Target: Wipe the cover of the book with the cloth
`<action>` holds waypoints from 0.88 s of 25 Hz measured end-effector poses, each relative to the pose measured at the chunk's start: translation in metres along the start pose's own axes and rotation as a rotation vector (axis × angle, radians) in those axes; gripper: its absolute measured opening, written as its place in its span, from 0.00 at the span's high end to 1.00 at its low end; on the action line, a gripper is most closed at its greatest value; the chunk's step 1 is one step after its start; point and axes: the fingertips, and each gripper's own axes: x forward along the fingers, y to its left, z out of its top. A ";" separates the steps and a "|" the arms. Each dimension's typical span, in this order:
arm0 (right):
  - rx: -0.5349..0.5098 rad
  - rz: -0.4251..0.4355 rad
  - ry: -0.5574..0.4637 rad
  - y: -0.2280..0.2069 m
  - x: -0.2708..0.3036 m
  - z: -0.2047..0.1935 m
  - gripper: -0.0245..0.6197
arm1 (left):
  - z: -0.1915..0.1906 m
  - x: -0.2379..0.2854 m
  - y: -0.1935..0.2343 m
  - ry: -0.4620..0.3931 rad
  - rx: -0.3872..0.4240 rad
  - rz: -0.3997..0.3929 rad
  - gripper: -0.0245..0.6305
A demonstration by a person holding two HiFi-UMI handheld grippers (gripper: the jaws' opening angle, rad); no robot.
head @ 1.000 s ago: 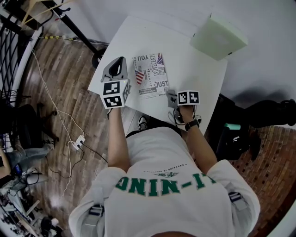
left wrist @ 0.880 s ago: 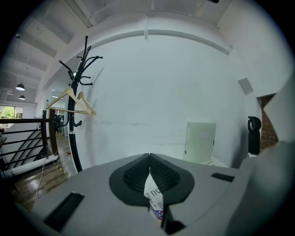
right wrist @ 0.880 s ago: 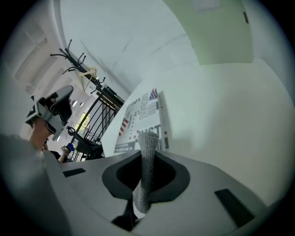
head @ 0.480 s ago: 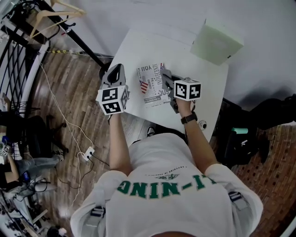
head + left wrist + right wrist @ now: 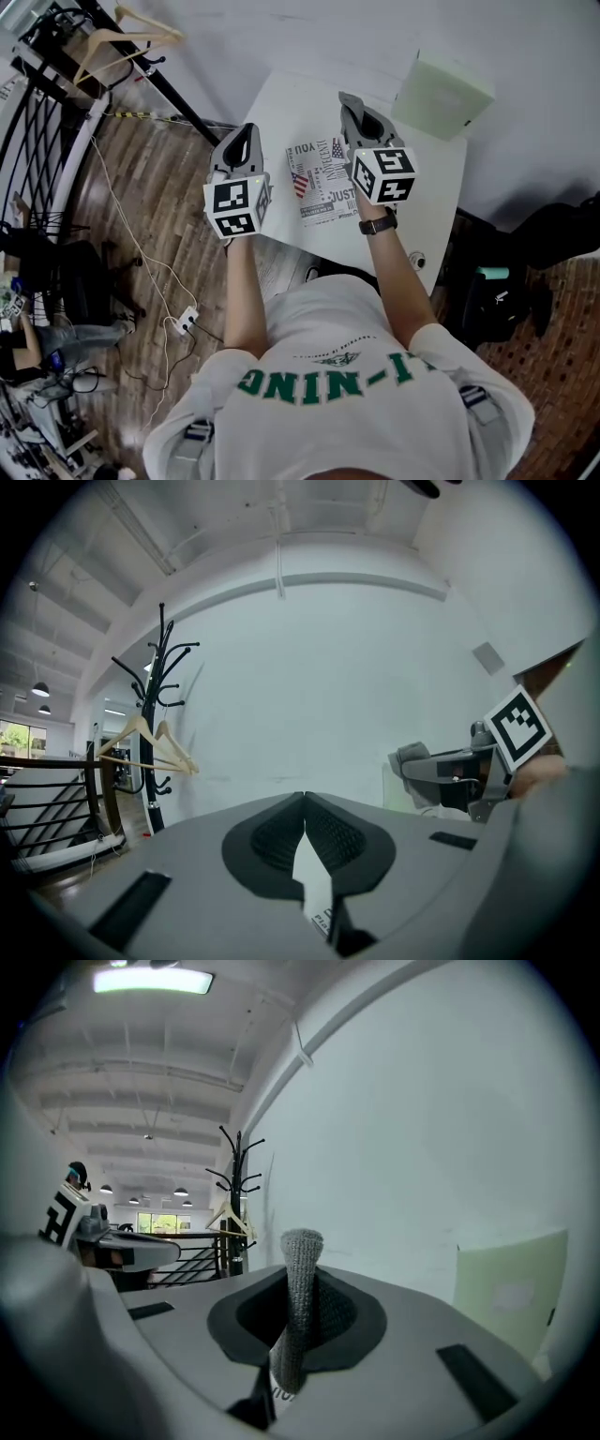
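On the white table (image 5: 281,112), head view: book (image 5: 321,184) lies flat, printed cover up, flag motif near its left edge. It sits close to the table's near edge, between the two grippers as seen from above. A pale green box (image 5: 443,82) is at the far right corner of the table, well apart from the book.

Left gripper (image 5: 249,127): held up above the table's left edge, beside the book, nose toward the wall. In the left gripper view (image 5: 305,796) the jaws meet at their tips with nothing between the pads. A narrow slot below the tips shows only a white surface and a scrap of print.

Right gripper (image 5: 344,97): held above the book's right side, also nosed toward the wall, with its marker cube (image 5: 384,175) facing the head camera. In the right gripper view (image 5: 300,1277) the jaws are clamped on the cloth (image 5: 298,1321), a grey knit fabric. It is pinched into a narrow upright fold, and its rounded end stands up past the jaw tips. The cloth cannot be made out in the head view.

Cross-checks: the right gripper shows at the right of the left gripper view (image 5: 441,769), and the left gripper at the left of the right gripper view (image 5: 117,1246). A coat stand (image 5: 159,714) with hangers is against the wall.
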 end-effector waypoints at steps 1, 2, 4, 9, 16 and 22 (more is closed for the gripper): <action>-0.021 -0.015 -0.008 0.001 -0.002 0.005 0.91 | 0.004 -0.001 0.000 -0.012 0.004 0.001 0.94; -0.035 -0.025 -0.016 0.003 -0.003 0.008 0.91 | 0.008 -0.001 0.000 -0.021 0.007 0.002 0.94; -0.041 -0.036 -0.026 0.004 -0.005 0.012 0.91 | 0.013 -0.001 0.000 -0.033 0.011 0.001 0.94; -0.015 -0.042 -0.026 0.005 -0.008 0.009 0.91 | 0.017 -0.005 -0.002 -0.050 0.017 -0.005 0.94; -0.054 -0.037 -0.014 0.013 -0.018 0.009 0.91 | 0.016 -0.007 -0.004 -0.057 0.008 -0.013 0.94; -0.059 -0.059 0.017 0.003 -0.029 -0.003 0.91 | 0.010 -0.002 -0.016 -0.050 0.016 -0.045 0.94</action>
